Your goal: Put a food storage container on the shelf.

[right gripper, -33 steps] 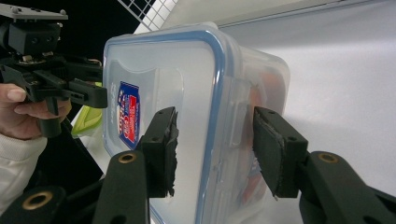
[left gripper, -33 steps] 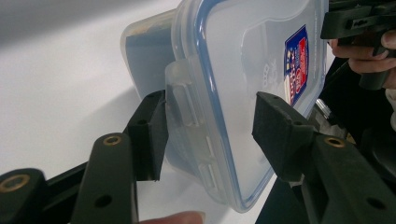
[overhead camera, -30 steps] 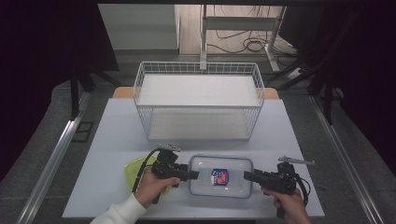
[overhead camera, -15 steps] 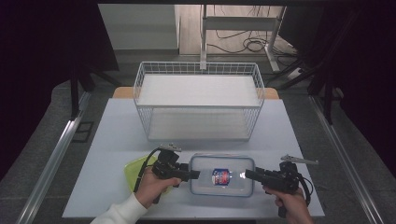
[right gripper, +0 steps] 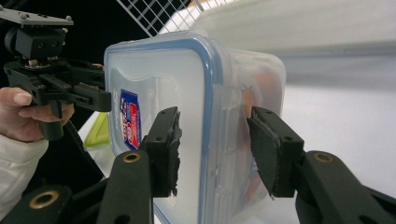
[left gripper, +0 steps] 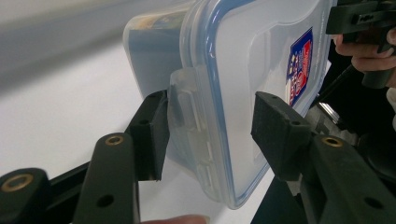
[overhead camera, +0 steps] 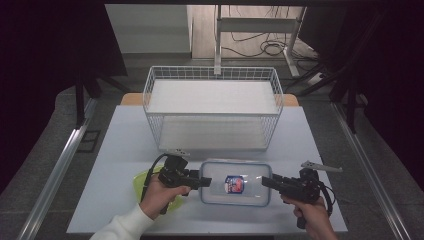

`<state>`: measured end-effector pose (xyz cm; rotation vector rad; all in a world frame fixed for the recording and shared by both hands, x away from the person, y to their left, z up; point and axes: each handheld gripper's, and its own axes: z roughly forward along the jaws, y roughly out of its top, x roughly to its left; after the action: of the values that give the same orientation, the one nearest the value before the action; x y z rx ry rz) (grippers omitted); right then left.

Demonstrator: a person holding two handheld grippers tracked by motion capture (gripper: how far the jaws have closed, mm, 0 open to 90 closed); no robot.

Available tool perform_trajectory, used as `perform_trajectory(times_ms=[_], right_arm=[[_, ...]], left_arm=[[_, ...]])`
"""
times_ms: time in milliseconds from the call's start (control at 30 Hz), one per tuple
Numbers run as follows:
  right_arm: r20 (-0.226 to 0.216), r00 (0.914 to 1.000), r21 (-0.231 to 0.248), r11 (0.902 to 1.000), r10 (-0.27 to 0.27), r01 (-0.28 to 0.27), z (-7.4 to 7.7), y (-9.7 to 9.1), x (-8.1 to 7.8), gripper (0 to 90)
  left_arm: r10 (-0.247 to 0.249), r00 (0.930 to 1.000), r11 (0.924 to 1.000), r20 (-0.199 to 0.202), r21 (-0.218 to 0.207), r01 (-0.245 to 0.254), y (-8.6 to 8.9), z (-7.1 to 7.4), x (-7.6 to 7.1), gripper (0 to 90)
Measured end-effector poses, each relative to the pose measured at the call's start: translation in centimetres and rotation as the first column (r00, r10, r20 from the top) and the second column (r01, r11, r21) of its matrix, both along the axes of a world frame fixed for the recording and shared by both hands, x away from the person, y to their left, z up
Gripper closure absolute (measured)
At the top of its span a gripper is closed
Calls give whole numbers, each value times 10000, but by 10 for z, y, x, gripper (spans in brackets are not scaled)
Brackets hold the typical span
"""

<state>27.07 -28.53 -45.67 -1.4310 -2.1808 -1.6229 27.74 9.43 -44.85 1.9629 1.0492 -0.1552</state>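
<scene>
A clear plastic food container with a blue-rimmed snap lid (overhead camera: 235,183) lies near the front edge of the white table (overhead camera: 110,165), about midway along it. Behind it, toward the back edge, stands a white wire basket (overhead camera: 212,110). A yellow-green plastic dish (overhead camera: 141,182) lies left of the container (a hand lies partly over it). The left gripper (overhead camera: 204,182) straddles the container's left end, the right gripper (overhead camera: 266,181) its right end.

wire basket (overhead camera: 212,107) blocks behind, bare table (overhead camera: 120,140) left
</scene>
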Motion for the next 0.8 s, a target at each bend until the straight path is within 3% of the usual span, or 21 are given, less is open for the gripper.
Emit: perform_trajectory(times_ms=[633, 767, 800], right_arm=[[1058, 9937, 97, 9992, 376, -388, 59, 21, 20, 534], [1413, 9890, 34, 9990, 442, -452, 76, 27, 27, 535], [1573, 9863, -26, 9987, 504, -506, 88, 32, 32, 535]], left_arm=[[313, 9924, 9995, 1189, 67, -323, 23, 68, 7, 490], [370, 9871, 9992, 1558, 68, -385, 30, 87, 12, 489], [415, 9847, 9990, 1691, 89, -436, 33, 96, 14, 488]])
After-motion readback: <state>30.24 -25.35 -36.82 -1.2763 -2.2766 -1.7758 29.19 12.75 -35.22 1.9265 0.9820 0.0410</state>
